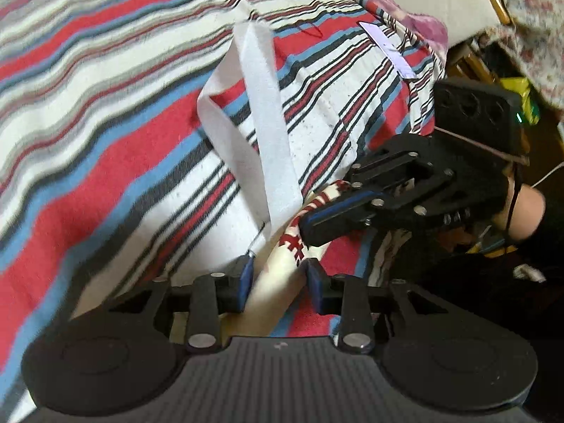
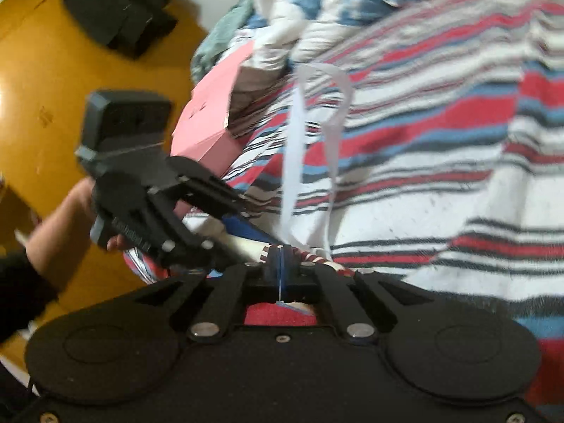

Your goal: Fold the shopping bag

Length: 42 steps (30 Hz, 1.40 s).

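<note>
We see the cream shopping bag with red pattern and white strap handles bunched over the red, white and blue striped blanket. Our left gripper is spread around its rolled edge. Our right gripper is pressed together, pinching the fabric.

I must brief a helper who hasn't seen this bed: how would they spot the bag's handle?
Find the striped blanket covering the bed. Above it, between the two tools, a plain white handle strap loops upward from the patterned bag. It is the only unstriped white band there.
</note>
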Tool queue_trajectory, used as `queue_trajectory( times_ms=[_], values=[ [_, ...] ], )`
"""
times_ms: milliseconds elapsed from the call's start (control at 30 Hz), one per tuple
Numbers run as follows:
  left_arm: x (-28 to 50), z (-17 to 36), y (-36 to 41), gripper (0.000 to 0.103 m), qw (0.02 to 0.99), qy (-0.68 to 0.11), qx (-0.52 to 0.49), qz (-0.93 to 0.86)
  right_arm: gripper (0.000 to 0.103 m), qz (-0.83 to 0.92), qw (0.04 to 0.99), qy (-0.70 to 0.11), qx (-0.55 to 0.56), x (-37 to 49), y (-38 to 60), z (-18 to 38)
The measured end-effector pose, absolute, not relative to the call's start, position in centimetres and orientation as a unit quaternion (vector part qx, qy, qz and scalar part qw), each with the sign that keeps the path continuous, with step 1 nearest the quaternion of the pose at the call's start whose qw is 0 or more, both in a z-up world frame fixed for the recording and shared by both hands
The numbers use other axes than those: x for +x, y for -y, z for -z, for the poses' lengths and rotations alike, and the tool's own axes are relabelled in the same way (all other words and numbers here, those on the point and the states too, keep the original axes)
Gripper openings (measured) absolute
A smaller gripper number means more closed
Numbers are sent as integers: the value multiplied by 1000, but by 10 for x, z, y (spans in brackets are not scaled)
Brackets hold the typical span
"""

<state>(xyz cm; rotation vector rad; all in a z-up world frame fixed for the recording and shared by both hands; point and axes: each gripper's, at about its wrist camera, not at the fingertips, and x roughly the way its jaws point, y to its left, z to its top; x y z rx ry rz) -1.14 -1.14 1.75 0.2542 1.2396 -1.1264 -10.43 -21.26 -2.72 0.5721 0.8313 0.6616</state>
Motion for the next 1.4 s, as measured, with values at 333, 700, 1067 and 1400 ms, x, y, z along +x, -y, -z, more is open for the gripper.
queue_trajectory(
  times_ms=[333,700,1067,1400],
  values=[
    [-41,-60,10,37,741,-435,201,471,0,-318,823,-410,231,-93,202,23],
    [-68,-32,16,32,772,-427,212,419,0,-316,857,-377,155,-109,189,15],
    [-73,-27,14,31,816,-412,184,362,0,-303,876,-359,110,-116,184,11],
    [-78,-24,9,31,828,-407,169,347,7,-272,911,-262,164,-151,232,-23]
  ],
)
